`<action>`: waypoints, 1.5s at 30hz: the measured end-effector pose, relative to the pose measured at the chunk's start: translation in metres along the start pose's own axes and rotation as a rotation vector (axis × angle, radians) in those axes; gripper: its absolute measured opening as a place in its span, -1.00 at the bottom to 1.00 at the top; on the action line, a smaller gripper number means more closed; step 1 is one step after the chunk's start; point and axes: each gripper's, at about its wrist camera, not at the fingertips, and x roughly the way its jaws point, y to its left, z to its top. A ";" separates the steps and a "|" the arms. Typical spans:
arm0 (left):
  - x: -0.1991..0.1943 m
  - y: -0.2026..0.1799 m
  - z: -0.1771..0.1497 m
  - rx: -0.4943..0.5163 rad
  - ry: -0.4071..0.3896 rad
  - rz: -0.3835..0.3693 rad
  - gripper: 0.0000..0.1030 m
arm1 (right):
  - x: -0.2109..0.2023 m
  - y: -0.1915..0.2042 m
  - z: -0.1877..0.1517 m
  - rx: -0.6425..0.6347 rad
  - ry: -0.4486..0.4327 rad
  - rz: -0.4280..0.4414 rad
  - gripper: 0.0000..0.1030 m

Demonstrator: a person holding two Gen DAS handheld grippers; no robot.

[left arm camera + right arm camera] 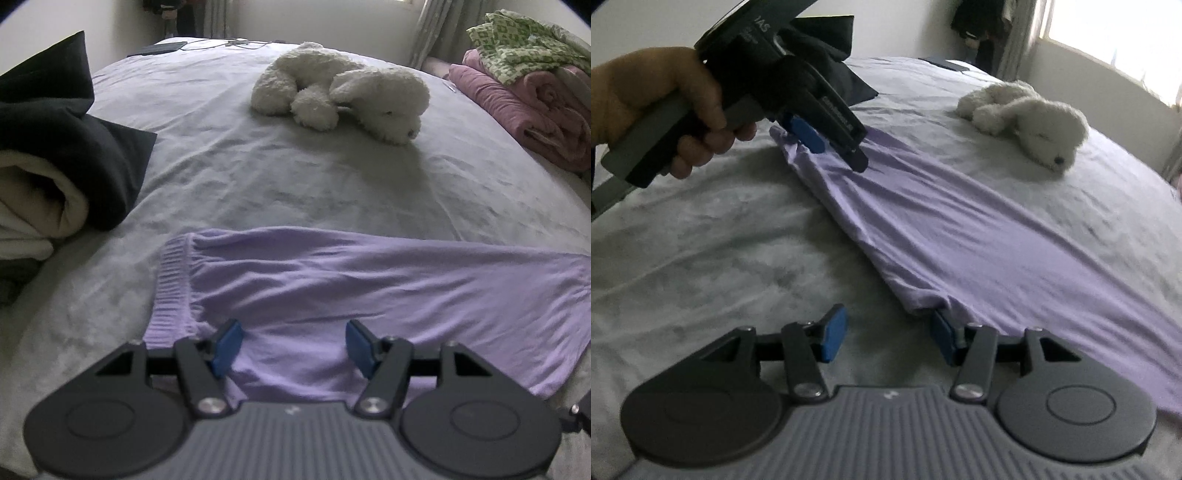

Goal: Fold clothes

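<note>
Lilac garment (979, 236) laid flat along grey bed (701, 240), plush toy (1034, 122) beyond it, left gripper (291, 345) spread over its ribbed end, right gripper (890, 338) spread at its opposite corner, nothing pinched

Left black two-finger gripper with blue pads (291, 345) jaws spread wide, angled down, both pads low over fabric. In right wrist view the same left tool is gripped by a bare hand (661, 110) wrapped round its grey handle. Right black two-finger gripper with blue pads (888, 338) jaws wide apart, its right pad touching a cloth edge.
</note>
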 end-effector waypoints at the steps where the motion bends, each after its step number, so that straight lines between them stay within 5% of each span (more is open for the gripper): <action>1: 0.000 0.000 0.000 -0.003 0.000 -0.001 0.26 | 0.001 0.000 0.002 -0.010 -0.003 -0.004 0.07; 21: 0.002 0.004 0.001 -0.016 0.005 -0.002 0.30 | 0.008 -0.009 0.012 -0.194 0.053 0.033 0.07; 31: 0.004 0.004 0.000 0.001 0.010 -0.004 0.31 | 0.010 -0.016 0.015 -0.167 0.040 0.106 -0.92; 37: 0.006 0.004 -0.002 0.029 0.015 -0.007 0.32 | -0.012 -0.019 0.004 -0.031 -0.060 0.114 -0.93; 45: 0.008 0.004 -0.003 0.062 0.016 -0.005 0.35 | -0.016 -0.010 -0.014 0.028 -0.069 0.132 -0.92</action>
